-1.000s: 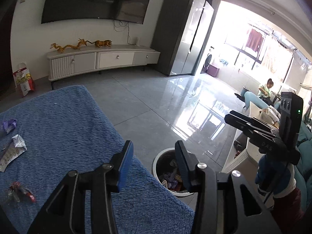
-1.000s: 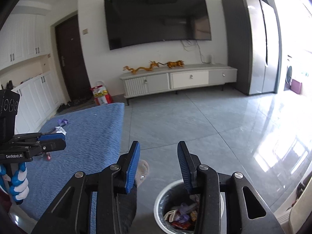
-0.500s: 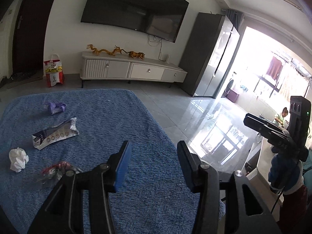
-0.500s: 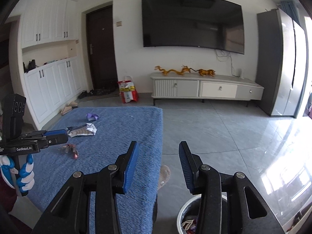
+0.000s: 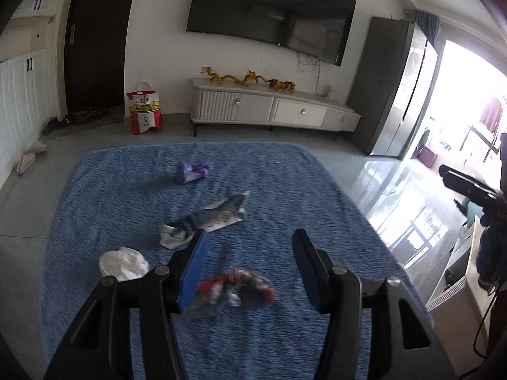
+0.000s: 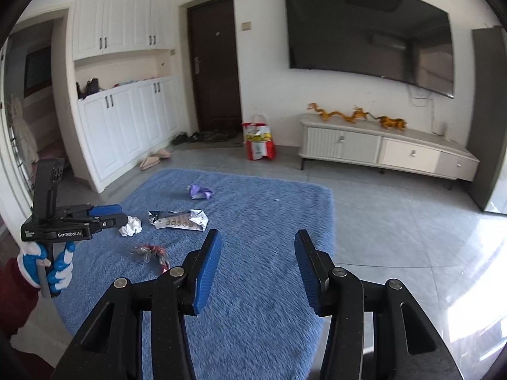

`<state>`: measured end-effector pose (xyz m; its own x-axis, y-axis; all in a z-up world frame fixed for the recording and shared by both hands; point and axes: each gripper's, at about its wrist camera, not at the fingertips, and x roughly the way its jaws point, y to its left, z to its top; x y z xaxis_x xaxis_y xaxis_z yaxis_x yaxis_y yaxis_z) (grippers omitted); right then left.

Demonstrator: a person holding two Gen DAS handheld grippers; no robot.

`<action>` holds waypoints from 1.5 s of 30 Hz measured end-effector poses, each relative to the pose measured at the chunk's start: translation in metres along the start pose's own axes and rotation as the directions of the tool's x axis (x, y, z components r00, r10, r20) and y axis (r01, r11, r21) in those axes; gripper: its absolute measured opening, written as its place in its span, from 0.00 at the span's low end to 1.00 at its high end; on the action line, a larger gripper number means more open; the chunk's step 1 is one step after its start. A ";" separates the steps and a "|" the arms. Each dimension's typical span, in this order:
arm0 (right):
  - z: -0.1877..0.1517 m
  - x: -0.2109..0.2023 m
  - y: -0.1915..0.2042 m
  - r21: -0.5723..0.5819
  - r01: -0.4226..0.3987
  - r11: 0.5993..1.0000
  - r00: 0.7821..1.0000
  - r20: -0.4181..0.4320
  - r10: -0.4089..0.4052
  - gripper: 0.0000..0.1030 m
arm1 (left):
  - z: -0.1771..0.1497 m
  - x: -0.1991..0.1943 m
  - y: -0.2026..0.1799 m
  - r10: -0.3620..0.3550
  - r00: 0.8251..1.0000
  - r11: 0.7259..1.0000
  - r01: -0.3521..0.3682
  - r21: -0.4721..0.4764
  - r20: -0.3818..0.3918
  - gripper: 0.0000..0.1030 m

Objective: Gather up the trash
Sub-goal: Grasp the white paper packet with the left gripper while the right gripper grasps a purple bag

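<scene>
Both cameras have swung away from the white trash bin we saw a second ago, and now we're looking across the fuzzy blue rug (image 5: 285, 183) at the litter.

Only the left wrist view catches the bright balcony doorway at the far right of the frame, plus our right gripper (image 5: 456, 180) poking in at that edge. Only the right wrist view shows the white shoe cabinets at upper left and our gloved left hand (image 6: 47, 266) holding the left gripper (image 6: 122, 218).

We count four bits of trash: one crumpled purple wrapper (image 5: 191, 171), one flattened silver-and-blue snack packet (image 5: 212, 215), one balled-up white tissue (image 5: 122, 262) and one red-and-clear crinkly wrapper (image 5: 234, 288).

In the left view that red wrapper sits low in the frame between the left gripper's blue pads (image 5: 193, 272), on the rug, not pinched; the jaws are spreading with nothing gripped. The right gripper (image 6: 256, 269) is spreading too, with only rug between its pads, and all four pieces lie to its upper left.
</scene>
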<state>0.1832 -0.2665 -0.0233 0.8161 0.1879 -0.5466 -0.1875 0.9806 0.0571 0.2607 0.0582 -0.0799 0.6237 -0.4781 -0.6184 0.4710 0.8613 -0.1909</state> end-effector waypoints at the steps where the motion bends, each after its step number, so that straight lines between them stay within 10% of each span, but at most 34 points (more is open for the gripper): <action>1: 0.004 0.010 0.002 -0.001 -0.014 1.000 1.000 -0.006 0.014 0.47 | 0.003 0.004 0.002 0.005 1.000 1.000 -0.005 0.010 -0.011 0.51; 15: 0.060 0.179 0.018 -0.038 -0.211 0.977 0.967 -0.156 0.203 0.49 | 0.033 0.114 0.022 -0.002 0.970 0.965 0.065 0.253 -0.242 0.51; 24: 0.079 0.290 0.049 -0.083 -0.381 0.921 0.900 -0.260 0.349 0.54 | 0.036 0.159 0.035 -0.027 0.944 0.951 0.126 0.284 -0.328 0.50; 30: 0.078 0.346 0.076 -0.155 -0.469 0.870 0.855 -0.327 0.403 0.56 | 0.034 0.181 0.044 -0.063 0.922 0.950 0.173 0.261 -0.382 0.29; 45: 0.073 0.418 0.100 -0.225 -0.594 0.772 0.753 -0.492 0.437 0.57 | 0.038 0.190 0.055 -0.107 0.924 0.941 0.214 0.263 -0.368 0.24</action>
<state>0.5455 -0.0855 -0.1854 0.2642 0.5422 -0.7977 -0.7526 0.6331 0.1810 0.4290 0.0079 -0.1786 0.2957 -0.4706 -0.8313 0.7408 0.6624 -0.1115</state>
